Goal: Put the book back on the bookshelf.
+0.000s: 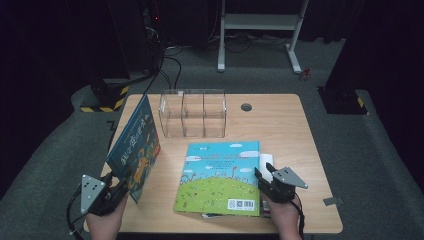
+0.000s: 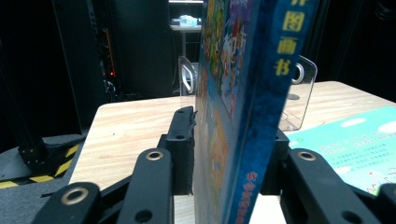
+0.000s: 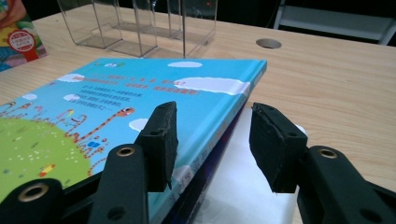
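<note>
The left tongs (image 1: 116, 186) pinched a blue picture book (image 1: 134, 145) upright at the bench's (image 1: 280, 120) left edge, yellow Chinese characters on its spine. The right tongs (image 1: 264, 172) stood spread beside the flat sky-blue book (image 1: 220, 177), whose cover bore a QR code.

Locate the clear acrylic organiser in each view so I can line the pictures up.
High view: the clear organiser stands at the table's far middle, behind the flat book.
Left gripper view: it shows on both sides of the upright book clamped in the left gripper.
Right gripper view: top left, beyond the flat book; the right gripper is open.
Shared landmark: the flat book's sky-blue cover.
</note>
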{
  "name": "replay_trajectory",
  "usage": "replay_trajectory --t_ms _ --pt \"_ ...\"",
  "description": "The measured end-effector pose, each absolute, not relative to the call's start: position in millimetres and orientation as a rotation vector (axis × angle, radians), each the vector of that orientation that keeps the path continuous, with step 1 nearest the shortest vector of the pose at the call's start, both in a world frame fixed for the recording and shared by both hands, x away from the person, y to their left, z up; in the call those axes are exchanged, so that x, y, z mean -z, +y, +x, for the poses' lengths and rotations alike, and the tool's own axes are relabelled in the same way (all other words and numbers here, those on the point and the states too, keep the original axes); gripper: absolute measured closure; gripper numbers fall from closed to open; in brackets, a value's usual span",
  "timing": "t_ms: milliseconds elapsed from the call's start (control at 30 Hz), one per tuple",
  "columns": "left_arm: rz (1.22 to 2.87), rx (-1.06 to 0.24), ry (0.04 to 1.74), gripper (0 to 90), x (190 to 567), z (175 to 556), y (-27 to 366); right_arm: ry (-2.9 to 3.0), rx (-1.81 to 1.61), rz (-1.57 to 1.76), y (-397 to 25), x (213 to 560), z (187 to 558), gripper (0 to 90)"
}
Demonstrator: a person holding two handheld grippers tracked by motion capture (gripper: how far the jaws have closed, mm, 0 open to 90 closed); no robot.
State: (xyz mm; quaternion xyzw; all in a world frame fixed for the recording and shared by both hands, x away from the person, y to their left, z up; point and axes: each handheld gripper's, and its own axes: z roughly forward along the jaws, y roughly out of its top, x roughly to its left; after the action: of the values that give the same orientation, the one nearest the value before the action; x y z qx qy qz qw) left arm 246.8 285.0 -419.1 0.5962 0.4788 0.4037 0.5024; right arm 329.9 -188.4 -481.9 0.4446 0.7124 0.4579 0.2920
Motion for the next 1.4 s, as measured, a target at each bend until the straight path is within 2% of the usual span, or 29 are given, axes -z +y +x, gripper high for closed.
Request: replay_trajectory --t_ms 467,567,833,1000,1167,1400 --pt "1.425 -0.995 1.14 66.5 413.0 249.5 291.2 1.885 -1.212 1.215 -196.6 483.0 328.2 50.4" --pt "1.422 -0.974 1.133 70.7 410.8 249.5 293.1 1.881 -1.207 1.22 -197.6 482.4 327.5 50.1" --pt "1.44 -0.944 1.143 73.4 404.6 252.1 300.0 1.869 -1.21 1.226 -199.9 480.6 326.3 49.9" --pt "1.443 -0.974 1.15 67.8 403.0 251.9 299.0 1.866 -1.211 1.226 -200.8 480.0 325.8 49.7" --pt "1.446 -0.98 1.149 67.9 401.1 253.0 298.7 1.857 -1.216 1.231 -202.8 479.4 325.8 49.5" --pt "1.466 -0.988 1.131 60.5 398.8 253.9 295.4 1.858 -1.216 1.228 -202.4 479.0 325.7 49.3"
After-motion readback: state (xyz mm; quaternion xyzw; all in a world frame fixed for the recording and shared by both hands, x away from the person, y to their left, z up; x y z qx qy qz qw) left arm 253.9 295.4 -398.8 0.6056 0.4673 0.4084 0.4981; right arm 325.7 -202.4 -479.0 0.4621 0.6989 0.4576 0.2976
